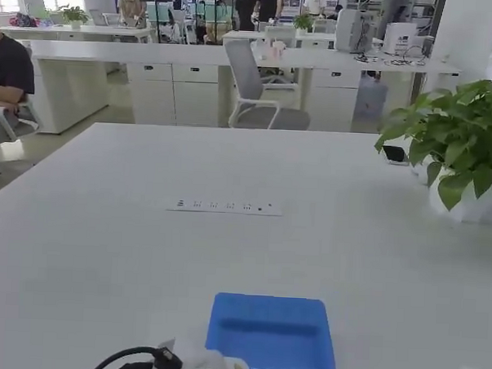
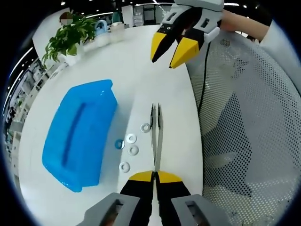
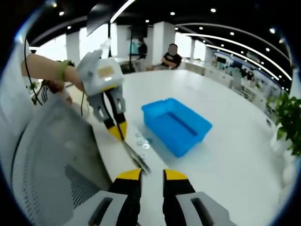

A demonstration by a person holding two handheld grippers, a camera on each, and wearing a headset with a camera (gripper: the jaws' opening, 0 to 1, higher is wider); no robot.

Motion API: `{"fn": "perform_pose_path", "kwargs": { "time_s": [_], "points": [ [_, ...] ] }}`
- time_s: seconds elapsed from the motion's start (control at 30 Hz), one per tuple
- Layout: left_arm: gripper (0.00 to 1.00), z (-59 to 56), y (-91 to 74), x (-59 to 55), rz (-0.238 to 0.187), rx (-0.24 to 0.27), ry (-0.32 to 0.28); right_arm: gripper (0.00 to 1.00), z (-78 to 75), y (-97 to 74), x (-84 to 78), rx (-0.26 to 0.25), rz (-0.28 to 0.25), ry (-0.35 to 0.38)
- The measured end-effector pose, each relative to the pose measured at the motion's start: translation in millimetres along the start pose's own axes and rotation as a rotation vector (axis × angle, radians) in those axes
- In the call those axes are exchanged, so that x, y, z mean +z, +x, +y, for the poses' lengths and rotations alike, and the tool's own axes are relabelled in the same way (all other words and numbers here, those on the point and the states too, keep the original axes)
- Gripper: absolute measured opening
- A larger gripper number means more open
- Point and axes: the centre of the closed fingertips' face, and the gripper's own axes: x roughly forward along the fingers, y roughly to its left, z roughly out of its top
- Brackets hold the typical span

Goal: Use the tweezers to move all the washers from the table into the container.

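Nearest the lens in the left gripper view: left claw, yellow tips pressed together on the rear end of the tweezers. Tweezers pointing straight ahead over the white tabletop, two thin arms almost closed. Resting on the tabletop or held just above it: cannot tell.

Just beside the tweezers, on the container side: four pale washers loose on the tabletop, apart from one another, all outside the container. Among them a small blue round piece, close to the container wall, kind unclear. Blue container rectangular and open-topped, near the tabletop's front edge in the head view. Between washers and container, bare tabletop and that blue piece.

Farther along the same view, right claw hanging above the tabletop, jaws spread a little, gripping nothing. Same gap seen in the right gripper view, with the left claw, tweezers and washers straight ahead and the container beyond them to the right.

Around the work: white mesh chair back right at the tabletop's edge beside both claws, a black cable trailing from the right claw across it. Farther off in the head view, a leafy plant in a white pot at the right, a dark phone beside it, a socket strip set flat mid-tabletop. Beyond the tabletop, a grey office chair and a seated person at the left.
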Motion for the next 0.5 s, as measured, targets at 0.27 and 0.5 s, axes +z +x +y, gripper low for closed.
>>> {"fn": "perform_pose_path", "kwargs": {
  "time_s": [0.27,0.5],
  "points": [
    [0.00,-3.7,-19.3,9.7,-0.027,0.029,0.005,0.11,1.5,0.5,-0.4,0.005,0.004,-0.006],
    [0.00,-6.4,-48.3,25.9,-0.092,0.073,0.016,0.11,3.1,1.0,-0.5,0.010,0.009,-0.020]
  ]
}}
